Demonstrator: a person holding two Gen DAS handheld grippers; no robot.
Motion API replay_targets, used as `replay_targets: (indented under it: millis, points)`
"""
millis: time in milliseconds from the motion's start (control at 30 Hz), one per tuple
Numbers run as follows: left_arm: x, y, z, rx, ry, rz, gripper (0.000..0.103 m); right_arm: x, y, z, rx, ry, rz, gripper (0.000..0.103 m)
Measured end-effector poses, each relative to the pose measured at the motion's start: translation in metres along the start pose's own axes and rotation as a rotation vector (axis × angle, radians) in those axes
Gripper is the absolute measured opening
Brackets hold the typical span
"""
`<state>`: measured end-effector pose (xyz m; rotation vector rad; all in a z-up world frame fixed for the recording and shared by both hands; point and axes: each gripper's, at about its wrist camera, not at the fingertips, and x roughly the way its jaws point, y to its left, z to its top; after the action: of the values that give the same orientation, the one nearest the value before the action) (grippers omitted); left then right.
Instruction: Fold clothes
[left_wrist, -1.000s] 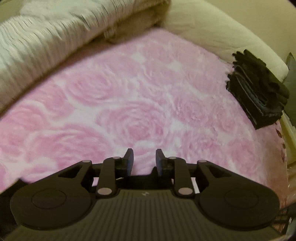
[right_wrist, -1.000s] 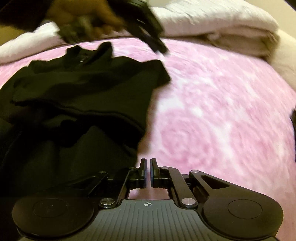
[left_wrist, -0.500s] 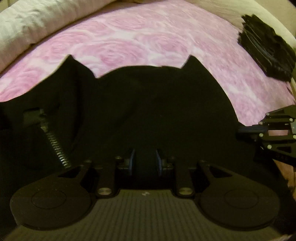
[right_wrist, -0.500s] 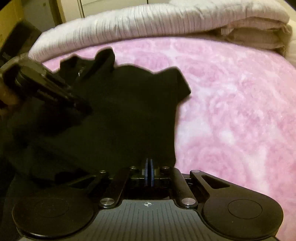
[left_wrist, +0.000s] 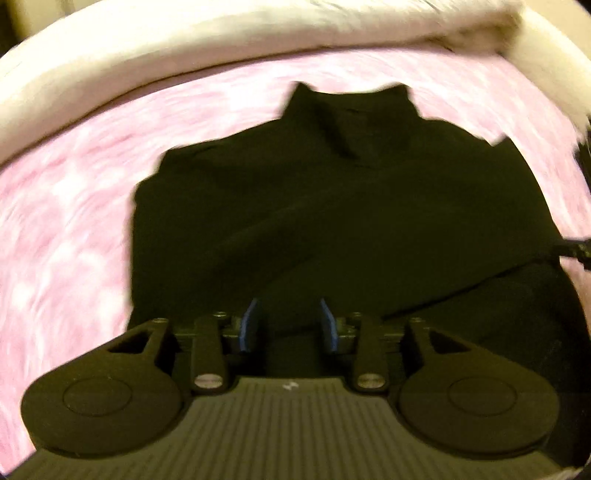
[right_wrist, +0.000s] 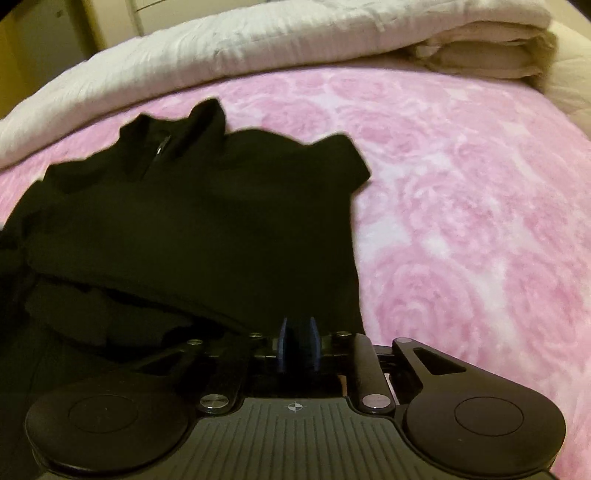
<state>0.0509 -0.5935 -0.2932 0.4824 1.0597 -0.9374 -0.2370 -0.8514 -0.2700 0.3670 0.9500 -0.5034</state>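
Since a second ago, our left gripper (left_wrist: 289, 322) has swept from bare blanket to the black garment (right_wrist: 207, 229), and both claws are opening. Our right gripper (right_wrist: 297, 343) shows a narrow gap with dark cloth behind; held or not, we cannot tell. We judge the garment is spread on the pink rose blanket (right_wrist: 461, 206) for folding. No readable writing.

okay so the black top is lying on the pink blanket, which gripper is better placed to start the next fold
Probably the right gripper: its opening jaws sit at the black top's side edge by the pink blanket, easy to pinch. The left gripper, also opening, sits over mid-fabric, away from any edge.
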Motion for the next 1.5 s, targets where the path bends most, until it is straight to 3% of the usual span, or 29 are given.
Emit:
replay_targets:
  millis: [100,200,267,367,400,467,567,633,700,933,1000,1133,1200,1267,1300,1367,1500]
  points:
    - [0.000,0.018,-0.006,-0.094,-0.023,-0.024,0.038,-0.005,0.016,-0.001,-0.030,-0.004,-0.009,0.035]
    - [0.016,0.022,-0.004,-0.124,-0.043,-0.071,0.038,-0.003,0.029,-0.005,-0.025,0.022,0.006,0.038]
    - [0.041,0.022,0.004,-0.157,-0.016,-0.103,0.037,-0.004,0.036,-0.011,-0.007,0.044,0.010,0.039]
    - [0.064,0.022,0.007,-0.156,0.030,-0.094,0.026,-0.006,0.046,-0.020,-0.006,0.078,-0.007,0.040]
    - [0.060,0.022,0.009,-0.151,0.022,-0.098,0.012,-0.007,0.049,-0.024,-0.010,0.086,-0.016,0.040]
    - [0.044,0.026,0.011,-0.148,-0.026,-0.092,0.013,-0.010,0.053,-0.030,-0.014,0.099,-0.035,0.040]
    - [0.024,0.040,0.007,-0.164,-0.089,-0.024,0.012,-0.019,0.055,-0.033,-0.006,0.077,-0.057,0.040]
    - [0.033,0.050,0.003,-0.177,-0.049,-0.021,0.012,-0.021,0.056,-0.034,-0.005,0.067,-0.074,0.041]
    - [0.041,0.046,0.002,-0.128,-0.020,-0.026,0.012,-0.018,0.058,-0.033,-0.013,0.059,-0.080,0.041]
    - [0.044,0.047,0.002,-0.080,-0.020,-0.013,0.012,-0.012,0.054,-0.012,-0.025,-0.021,-0.145,0.042]
    - [0.043,0.048,0.000,-0.072,-0.020,-0.009,0.012,-0.003,0.050,-0.008,-0.038,0.005,-0.187,0.042]
    - [0.050,0.049,0.006,-0.050,-0.006,0.000,0.013,0.029,0.051,-0.015,-0.205,0.073,-0.252,0.050]
    - [0.050,0.047,0.004,-0.039,-0.007,0.011,0.013,0.033,0.050,-0.019,-0.253,0.000,-0.256,0.050]
    - [0.051,0.045,0.004,-0.029,-0.006,0.023,0.013,0.030,0.048,-0.021,-0.335,-0.133,-0.272,0.050]
    - [0.051,0.044,0.004,-0.022,-0.004,0.029,0.013,0.030,0.045,-0.023,-0.374,-0.185,-0.320,0.050]
    - [0.053,0.041,0.005,-0.010,0.008,0.040,0.013,0.041,0.030,-0.028,-0.382,-0.173,-0.411,0.051]
    - [0.058,0.033,0.011,0.029,0.033,0.072,0.013,0.052,0.023,-0.037,-0.402,-0.168,-0.415,0.051]
